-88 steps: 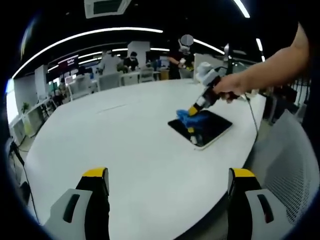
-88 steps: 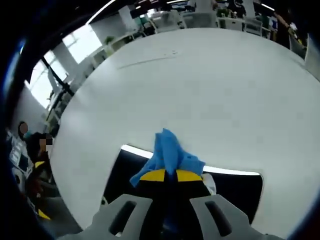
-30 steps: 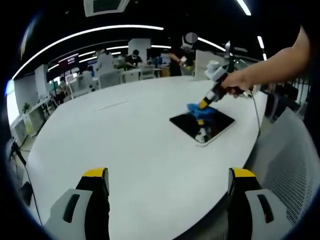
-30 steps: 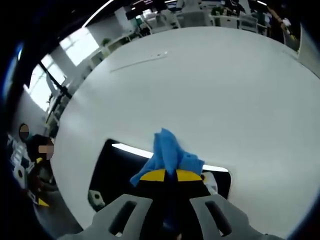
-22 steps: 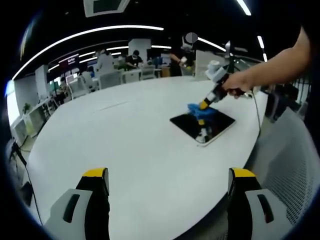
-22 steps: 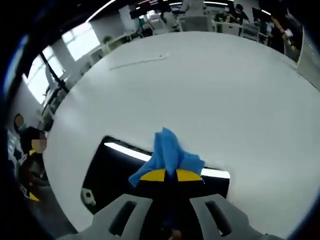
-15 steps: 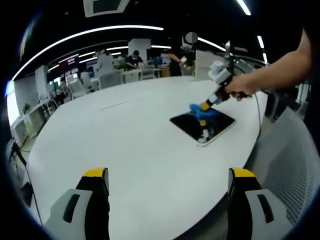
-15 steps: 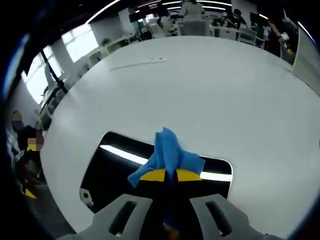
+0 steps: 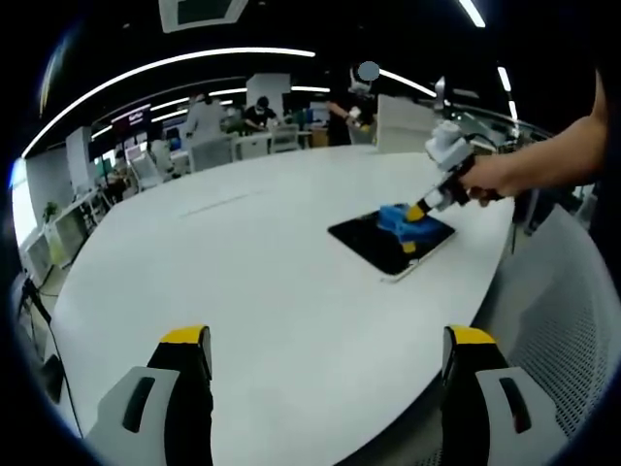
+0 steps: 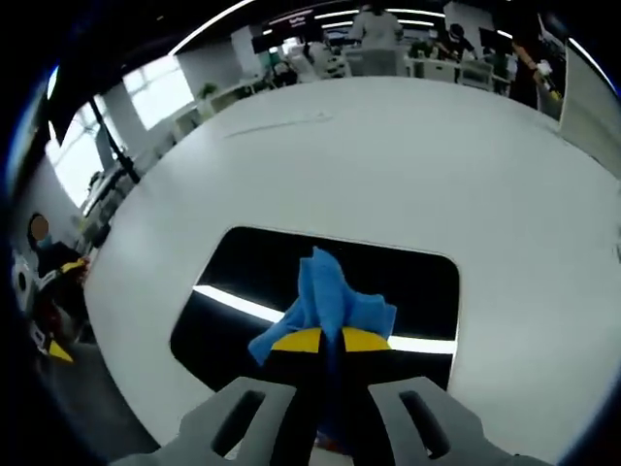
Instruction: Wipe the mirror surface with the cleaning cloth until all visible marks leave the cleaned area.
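Yellow-tipped fingers of the right gripper are pressed together on a blue cleaning cloth, which bunches up just beyond their tips. Under and ahead of those tips lies the mirror, a dark rounded rectangle flat on the white table; a bright strip of ceiling light reflects across it close to the fingers. Whether any marks remain on the glass is hard to judge, since the reflection is dark.

From the left gripper view, the left gripper hangs over the near part of the table with its two yellow-tipped fingers spread wide and nothing between them. Well beyond them and to the right, the mirror lies near the table's edge, with the cleaning cloth on its far corner and the right gripper angled down onto it, held by a person's hand. Desks, chairs and people fill the room beyond the table.
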The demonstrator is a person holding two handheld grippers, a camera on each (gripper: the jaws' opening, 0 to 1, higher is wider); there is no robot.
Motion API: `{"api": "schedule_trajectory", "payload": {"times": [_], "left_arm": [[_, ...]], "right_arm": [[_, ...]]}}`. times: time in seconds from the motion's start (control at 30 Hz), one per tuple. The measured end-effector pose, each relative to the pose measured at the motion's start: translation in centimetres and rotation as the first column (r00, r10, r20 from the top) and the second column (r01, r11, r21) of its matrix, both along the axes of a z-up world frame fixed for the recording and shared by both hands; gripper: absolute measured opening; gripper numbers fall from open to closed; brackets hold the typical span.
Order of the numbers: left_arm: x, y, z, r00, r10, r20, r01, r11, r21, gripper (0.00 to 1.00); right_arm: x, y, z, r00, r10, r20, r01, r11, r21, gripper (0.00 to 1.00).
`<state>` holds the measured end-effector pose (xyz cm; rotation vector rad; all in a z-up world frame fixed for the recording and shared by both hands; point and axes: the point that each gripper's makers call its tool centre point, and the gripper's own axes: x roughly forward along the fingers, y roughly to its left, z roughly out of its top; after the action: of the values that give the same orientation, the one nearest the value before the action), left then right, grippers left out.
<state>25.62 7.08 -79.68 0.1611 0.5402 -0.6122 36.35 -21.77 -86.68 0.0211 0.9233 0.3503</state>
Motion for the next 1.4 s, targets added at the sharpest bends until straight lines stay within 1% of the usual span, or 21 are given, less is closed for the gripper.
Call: {"api": "schedule_trajectory", "payload": {"times": [0.2, 0.33, 0.77, 0.83, 0.9, 1.0, 1.07, 1.27, 1.4], "left_arm": [[0.0, 0.0, -0.1, 1.000, -0.001, -0.001, 0.001, 1.000, 0.001, 0.99], [0.0, 0.0, 0.0, 1.000, -0.001, -0.001, 0.001, 1.000, 0.001, 0.99], [0.0, 0.0, -0.1, 1.000, -0.001, -0.004, 0.001, 1.000, -0.002, 0.99], [0.0, 0.0, -0.2, 1.000, -0.003, -0.004, 0.003, 1.000, 0.000, 0.99], [-0.1, 0.0, -0.1, 1.000, -0.003, -0.004, 0.003, 1.000, 0.003, 0.99], [-0.1, -0.1, 0.0, 1.000, -0.001, -0.005, 0.001, 1.000, 0.002, 0.99], [-0.1, 0.0, -0.1, 1.000, -0.001, -0.005, 0.001, 1.000, 0.001, 0.99], [-0.1, 0.0, -0.1, 1.000, 0.001, -0.005, -0.001, 1.000, 0.000, 0.99], [-0.1, -0.1, -0.1, 1.000, -0.001, -0.006, 0.001, 1.000, 0.003, 0.99]], "right_arm": [[-1.6, 0.0, -0.1, 1.000, -0.025, -0.009, 0.025, 0.999, 0.045, 0.01], [-2.4, 0.0, 0.0, 0.999, -0.051, -0.019, 0.053, 0.994, 0.091, 0.01], [-4.7, 0.5, 0.0, 0.999, -0.029, -0.021, 0.031, 0.994, 0.103, 0.01], [-5.0, 0.6, -0.1, 1.000, 0.000, -0.012, 0.001, 0.997, 0.083, 0.01], [-5.3, 0.6, -0.1, 1.000, 0.011, -0.011, -0.011, 0.997, 0.073, 0.01], [-5.6, 0.5, 0.0, 1.000, 0.003, -0.016, -0.001, 0.996, 0.086, 0.01], [-5.9, 0.6, 0.0, 0.999, -0.016, -0.049, 0.022, 0.994, 0.111, 0.01], [-5.9, 0.6, 0.0, 0.999, -0.012, -0.044, 0.016, 0.994, 0.111, 0.01], [-5.9, 0.5, 0.0, 0.999, -0.019, -0.049, 0.025, 0.991, 0.130, 0.01]]}}
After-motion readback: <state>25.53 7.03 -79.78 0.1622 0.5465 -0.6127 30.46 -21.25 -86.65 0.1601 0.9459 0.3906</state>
